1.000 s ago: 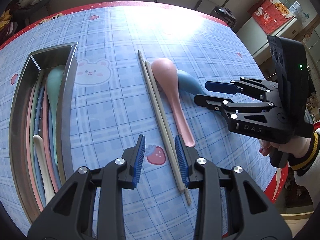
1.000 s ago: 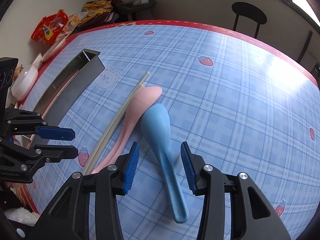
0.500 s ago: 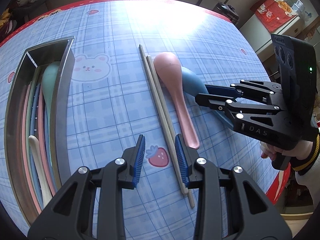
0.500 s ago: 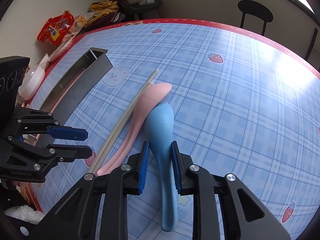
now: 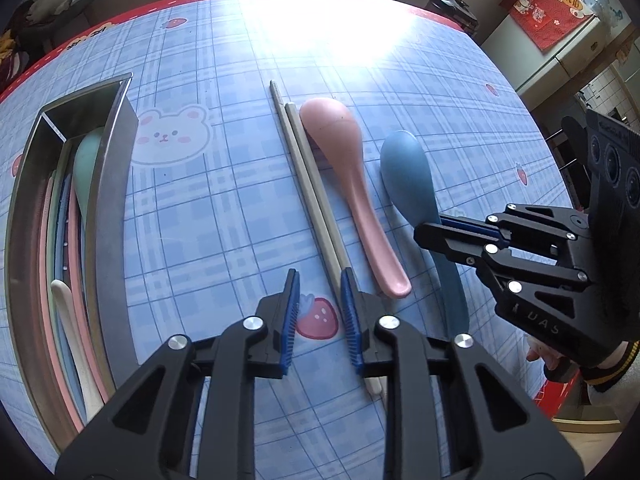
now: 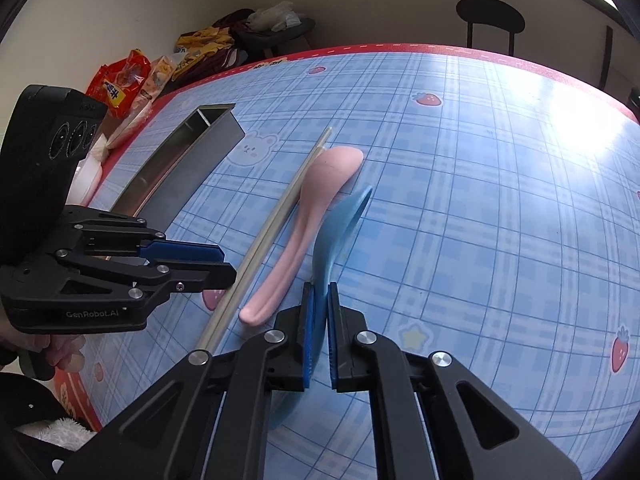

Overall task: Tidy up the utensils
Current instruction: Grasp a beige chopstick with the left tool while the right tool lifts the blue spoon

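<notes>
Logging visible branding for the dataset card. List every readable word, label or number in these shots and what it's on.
"GenRobot.AI": on the body of the left gripper, seen in the right wrist view.
"DAS" or similar: on the right gripper body, seen in the left wrist view, upside down and hard to make out.
Snack bags: print too small and blurred to read.
Red box: characters unreadable.

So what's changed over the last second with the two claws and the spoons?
The right claw closed on the blue spoon, pulling it clear of the pink spoon and tipping it on edge. The left claw narrowed beside the chopsticks, gripping nothing. Pink spoon, chopsticks and metal tray stayed put.
</notes>
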The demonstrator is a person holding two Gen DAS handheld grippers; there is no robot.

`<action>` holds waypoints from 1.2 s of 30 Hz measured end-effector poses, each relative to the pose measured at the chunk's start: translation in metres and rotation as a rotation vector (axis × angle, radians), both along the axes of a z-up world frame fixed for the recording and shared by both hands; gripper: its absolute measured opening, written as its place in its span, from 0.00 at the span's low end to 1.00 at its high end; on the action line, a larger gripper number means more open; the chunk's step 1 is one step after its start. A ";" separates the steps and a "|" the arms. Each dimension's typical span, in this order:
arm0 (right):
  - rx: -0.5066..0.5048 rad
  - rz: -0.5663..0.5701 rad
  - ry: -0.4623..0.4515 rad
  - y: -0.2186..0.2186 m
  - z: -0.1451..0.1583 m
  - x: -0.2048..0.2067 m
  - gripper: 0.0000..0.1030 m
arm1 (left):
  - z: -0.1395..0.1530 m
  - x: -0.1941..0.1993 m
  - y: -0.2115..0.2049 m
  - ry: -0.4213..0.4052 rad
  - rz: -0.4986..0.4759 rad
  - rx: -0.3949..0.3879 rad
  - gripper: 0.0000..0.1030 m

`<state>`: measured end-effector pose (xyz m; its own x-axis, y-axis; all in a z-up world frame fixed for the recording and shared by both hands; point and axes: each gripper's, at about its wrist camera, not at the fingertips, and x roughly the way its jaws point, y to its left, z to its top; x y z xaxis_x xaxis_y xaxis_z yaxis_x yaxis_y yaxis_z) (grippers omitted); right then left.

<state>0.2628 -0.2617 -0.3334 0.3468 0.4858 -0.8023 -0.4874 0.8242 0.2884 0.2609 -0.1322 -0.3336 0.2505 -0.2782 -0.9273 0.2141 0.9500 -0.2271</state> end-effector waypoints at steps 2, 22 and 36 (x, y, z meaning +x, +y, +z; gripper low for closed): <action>0.004 -0.025 -0.014 0.000 0.000 -0.003 0.07 | 0.000 0.003 -0.002 -0.005 0.002 0.003 0.20; -0.095 -0.046 -0.178 0.011 -0.004 -0.025 0.08 | -0.003 0.016 -0.018 -0.055 0.039 0.055 0.23; -0.119 -0.044 -0.198 0.014 -0.005 -0.028 0.08 | -0.007 -0.002 -0.003 -0.100 0.055 0.024 0.15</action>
<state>0.2350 -0.2476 -0.3381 0.5219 0.3731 -0.7671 -0.4876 0.8684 0.0906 0.2594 -0.1355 -0.3403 0.3567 -0.2393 -0.9030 0.1821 0.9659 -0.1841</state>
